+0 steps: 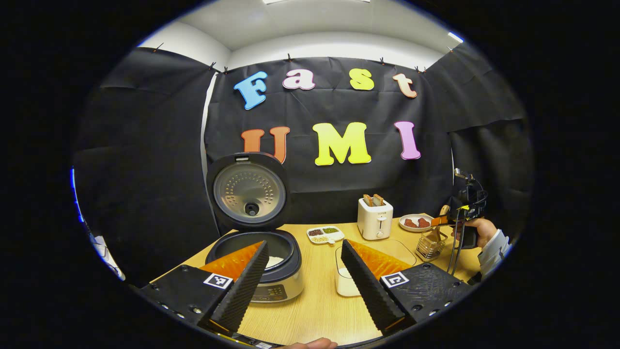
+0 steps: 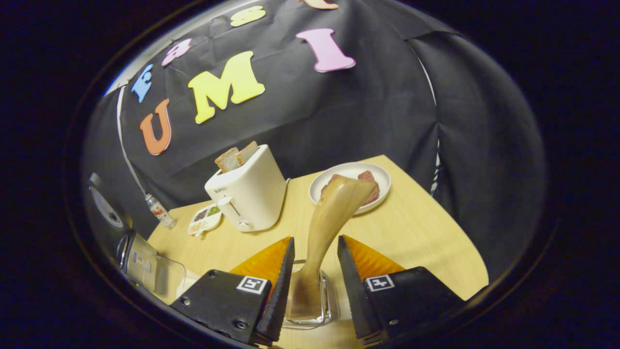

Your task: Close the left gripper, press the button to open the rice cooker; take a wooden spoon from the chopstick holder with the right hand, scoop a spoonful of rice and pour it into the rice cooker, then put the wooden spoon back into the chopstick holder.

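You see white two-slot toaster [image 2: 249,196] with bread slices [image 2: 236,156] upright on pale wooden tabletop [image 2: 416,232]. Round white plate [image 2: 349,186] with reddish-brown pieces just right of it. White divided dish [image 2: 205,219] with grains left of toaster. Small clear bottle [image 2: 161,212] near wall.

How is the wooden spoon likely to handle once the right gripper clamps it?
Probably stiff: the wooden spoon stands straight in its holder. Its smooth, curved handle may slip or twist. The holder looks light and might tip when tugged.
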Demonstrator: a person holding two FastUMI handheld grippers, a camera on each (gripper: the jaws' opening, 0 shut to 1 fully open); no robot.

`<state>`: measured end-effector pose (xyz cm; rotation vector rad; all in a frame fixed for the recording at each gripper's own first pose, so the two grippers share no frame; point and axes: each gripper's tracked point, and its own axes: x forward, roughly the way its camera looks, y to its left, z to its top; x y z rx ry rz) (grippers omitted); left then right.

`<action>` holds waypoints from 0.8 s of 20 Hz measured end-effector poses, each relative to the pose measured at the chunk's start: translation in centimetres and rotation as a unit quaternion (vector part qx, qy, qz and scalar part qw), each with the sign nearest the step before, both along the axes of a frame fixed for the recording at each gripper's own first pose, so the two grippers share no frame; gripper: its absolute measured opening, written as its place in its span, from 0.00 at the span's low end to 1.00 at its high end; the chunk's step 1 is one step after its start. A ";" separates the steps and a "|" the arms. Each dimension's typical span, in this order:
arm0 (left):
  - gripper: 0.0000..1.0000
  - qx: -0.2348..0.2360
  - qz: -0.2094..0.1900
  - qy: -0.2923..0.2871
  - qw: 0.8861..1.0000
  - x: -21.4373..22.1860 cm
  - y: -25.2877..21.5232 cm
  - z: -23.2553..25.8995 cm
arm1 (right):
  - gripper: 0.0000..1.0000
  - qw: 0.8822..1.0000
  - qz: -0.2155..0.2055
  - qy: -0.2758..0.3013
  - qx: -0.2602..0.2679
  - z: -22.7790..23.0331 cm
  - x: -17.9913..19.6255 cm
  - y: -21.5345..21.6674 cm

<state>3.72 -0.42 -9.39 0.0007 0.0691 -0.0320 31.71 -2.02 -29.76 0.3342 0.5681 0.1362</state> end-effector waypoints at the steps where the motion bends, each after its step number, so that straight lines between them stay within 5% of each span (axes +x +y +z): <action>1: 0.95 -0.002 -0.002 0.001 1.000 0.0 -0.1 -0.1 | 0.52 1.000 -0.003 0.004 0.020 -0.2 0.3 0.2; 3: 0.95 -0.002 -0.004 -0.002 1.000 -0.1 0.0 -0.1 | 0.57 1.000 -0.005 -0.001 0.025 -0.1 0.4 0.0; 5: 0.96 -0.001 -0.004 0.001 1.000 -0.2 0.1 -0.5 | 0.24 0.999 -0.017 -0.010 0.040 0.3 0.8 0.2; 6: 0.96 -0.003 -0.004 0.003 1.000 -0.3 0.2 -0.7 | 0.17 0.999 -0.011 -0.009 0.038 0.6 0.5 0.5; 16: 0.96 -0.013 -0.001 -0.011 1.000 -2.5 2.9 -0.6 | 0.09 0.990 0.002 -0.142 -0.010 12.8 -4.7 3.1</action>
